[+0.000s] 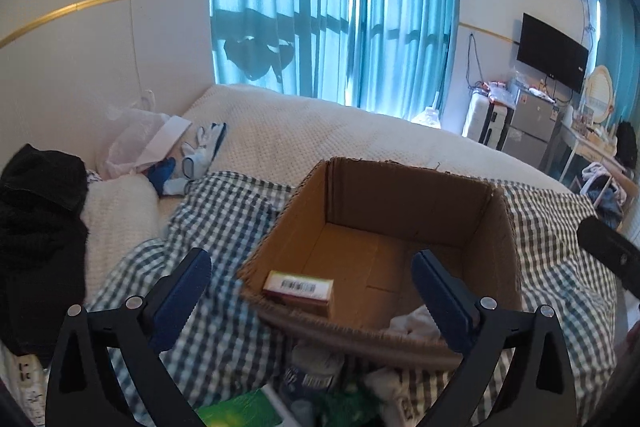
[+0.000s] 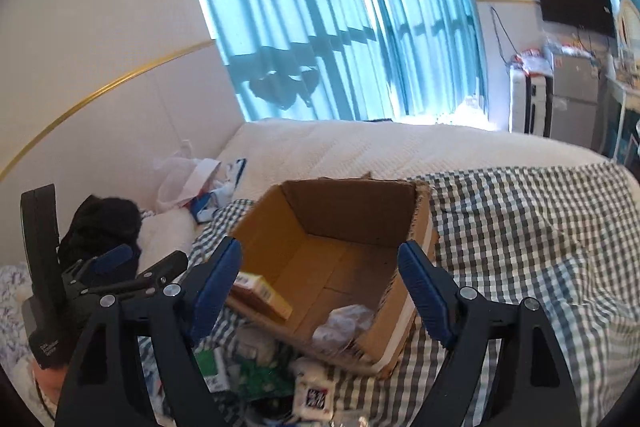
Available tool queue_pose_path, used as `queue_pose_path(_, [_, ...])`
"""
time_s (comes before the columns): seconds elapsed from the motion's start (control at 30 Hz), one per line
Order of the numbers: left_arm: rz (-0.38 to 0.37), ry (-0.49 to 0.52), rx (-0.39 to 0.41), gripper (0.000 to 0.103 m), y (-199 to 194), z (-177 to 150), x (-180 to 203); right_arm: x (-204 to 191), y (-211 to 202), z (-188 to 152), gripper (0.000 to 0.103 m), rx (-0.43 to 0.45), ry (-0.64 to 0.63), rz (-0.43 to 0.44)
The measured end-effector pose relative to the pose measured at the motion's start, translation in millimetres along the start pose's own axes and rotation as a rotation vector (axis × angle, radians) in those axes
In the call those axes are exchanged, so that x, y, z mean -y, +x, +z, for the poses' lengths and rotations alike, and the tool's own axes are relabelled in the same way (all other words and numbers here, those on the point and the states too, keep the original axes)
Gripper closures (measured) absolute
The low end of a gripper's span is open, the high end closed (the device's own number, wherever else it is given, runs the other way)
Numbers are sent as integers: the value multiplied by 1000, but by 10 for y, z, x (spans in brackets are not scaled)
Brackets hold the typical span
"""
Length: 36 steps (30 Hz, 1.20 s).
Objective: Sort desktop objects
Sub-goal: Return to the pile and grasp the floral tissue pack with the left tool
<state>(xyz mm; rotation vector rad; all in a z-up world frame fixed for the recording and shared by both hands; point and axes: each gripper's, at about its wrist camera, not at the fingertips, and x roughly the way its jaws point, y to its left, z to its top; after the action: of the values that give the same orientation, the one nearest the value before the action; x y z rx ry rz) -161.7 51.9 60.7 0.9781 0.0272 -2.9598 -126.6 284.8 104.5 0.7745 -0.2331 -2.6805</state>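
We see an open brown cardboard box (image 1: 400, 227) holding a small barcoded carton (image 1: 298, 287), ahead of both spread, empty grippers: left gripper (image 1: 312, 291), right gripper (image 2: 320, 279).

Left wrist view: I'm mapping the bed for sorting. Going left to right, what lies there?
Black garment → plastic bag → white-and-blue glove → cardboard box.
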Motion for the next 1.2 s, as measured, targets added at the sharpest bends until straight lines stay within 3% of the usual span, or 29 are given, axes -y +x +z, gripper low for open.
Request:
queue_pose_path(0.17, [-14, 37, 21, 0, -519, -139, -194, -240, -306, -262, 22, -3, -1, 28])
queue_pose_path(0.33, [-11, 51, -50, 0, -719, -423, -468, -428, -365, -700, 22, -61, -97, -21])
queue_pose_path(0.43, [9, 43, -99, 0, -683, -689, -671, -467, -358, -955, 22, -103, -142, -37])
queue_pose_path(0.77, [132, -153, -166, 0, -497, -1730, -1154, -521, -68, -1435, 22, -240, -197, -47])
queue_pose_path(1.2, [166, -154, -257, 0, -129, -1998, -1113, -310, 479, -1842, 23, -431, -170, -26])
